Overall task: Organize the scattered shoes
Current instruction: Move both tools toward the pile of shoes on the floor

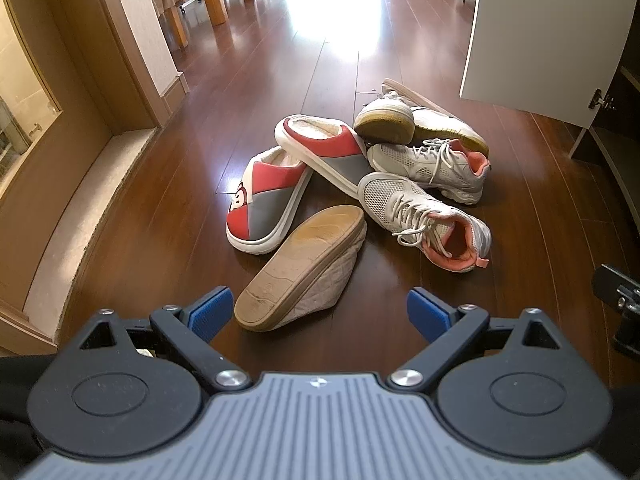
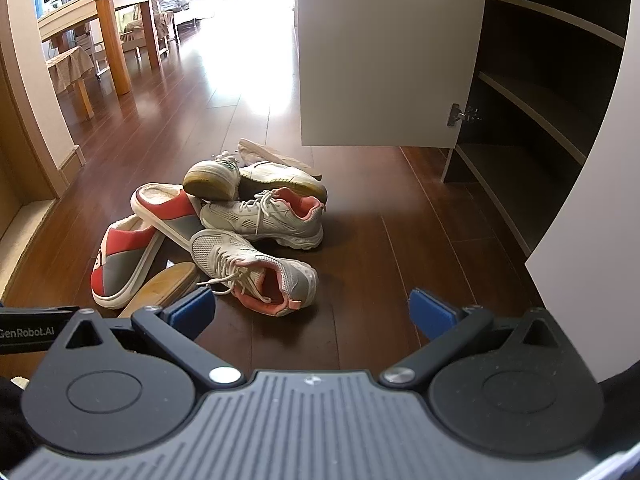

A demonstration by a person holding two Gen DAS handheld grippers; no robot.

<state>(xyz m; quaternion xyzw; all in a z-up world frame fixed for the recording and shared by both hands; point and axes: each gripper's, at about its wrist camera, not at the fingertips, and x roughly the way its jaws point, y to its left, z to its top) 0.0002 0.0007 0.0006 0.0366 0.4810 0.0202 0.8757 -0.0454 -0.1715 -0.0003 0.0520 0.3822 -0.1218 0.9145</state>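
Together, in the left wrist view, we see the shoe pile [image 1: 360, 172] resting on the dark wooden floor [image 1: 140, 240], and we take the overturned tan slipper [image 1: 300, 268] as our landmark. It lies sole-up and tilted, its long axis running from the lower left to the upper right. Just beyond its upper left sits a red-and-grey slipper [image 1: 264, 200], toe toward us and slightly left. A second red-and-grey slipper [image 1: 324, 148] lies beyond that, leaning on the pile. To the landmark's right a white mesh sneaker [image 1: 424, 220] with pink lining lies with its toe toward the slippers and its heel opening to the lower right. Its mate [image 1: 432, 164] lies behind it, long axis crosswise. Farthest away are two white court shoes [image 1: 400, 116]. Our left gripper [image 1: 320, 312] holds its jaws spread wide with nothing between the blue pads; the landmark's heel end shows in the gap between them, lower down.

From the right wrist view, the same pile [image 2: 248, 224] lies left of centre. The tan slipper [image 2: 164, 288] peeks out beside the left pad. The near mesh sneaker [image 2: 256, 272] points its toe away to the upper left. Well to the right of the landmark stands the open shoe cabinet [image 2: 540, 100] with its white door [image 2: 384, 52] swung out. Our right gripper [image 2: 312, 316] also has its jaws wide apart, gripping nothing.
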